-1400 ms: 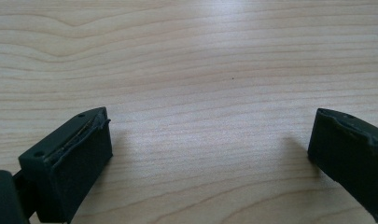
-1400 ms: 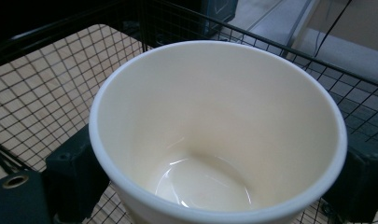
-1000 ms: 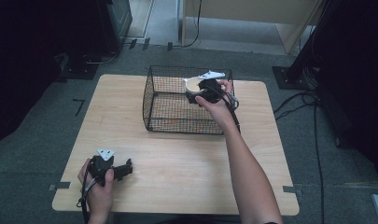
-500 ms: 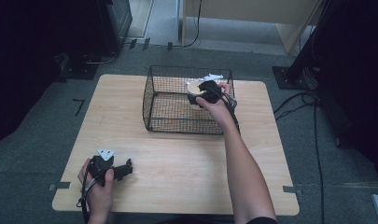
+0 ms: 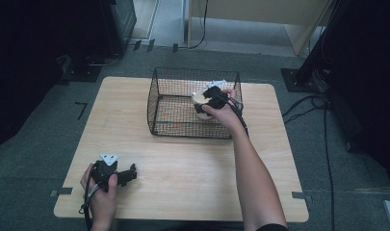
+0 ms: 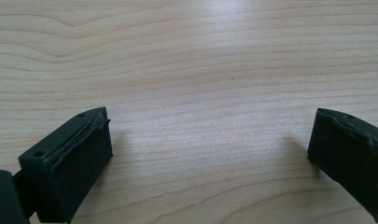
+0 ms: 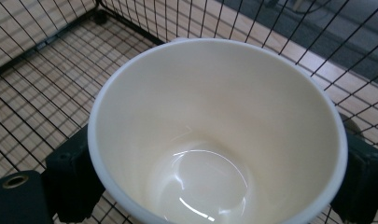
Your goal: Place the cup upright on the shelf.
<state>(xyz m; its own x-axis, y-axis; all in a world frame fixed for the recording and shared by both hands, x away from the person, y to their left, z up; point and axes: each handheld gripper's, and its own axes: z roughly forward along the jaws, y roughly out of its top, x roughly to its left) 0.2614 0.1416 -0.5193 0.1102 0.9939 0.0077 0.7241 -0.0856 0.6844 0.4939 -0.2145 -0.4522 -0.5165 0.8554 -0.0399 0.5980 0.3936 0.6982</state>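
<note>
A cream cup (image 7: 214,130) sits between the jaws of my right gripper (image 7: 214,182), which is shut on it from both sides; the cup is empty and seen from above. In the high view the right gripper (image 5: 208,100) holds the cup (image 5: 200,97) inside the black wire basket (image 5: 173,127), at its right part. My left gripper (image 5: 127,174) rests at the table's front left, pointing right. Its jaws stand wide apart in the left gripper view, open (image 6: 210,144) over bare wood with nothing between them.
The wooden table (image 5: 183,168) carries the basket at its far middle. Basket wires (image 7: 46,60) surround the cup closely on all sides. Cables (image 5: 322,110) run on the floor to the right, and dark stands flank the table.
My right gripper has lowered the cup a little deeper into the basket. The left gripper has stayed put.
</note>
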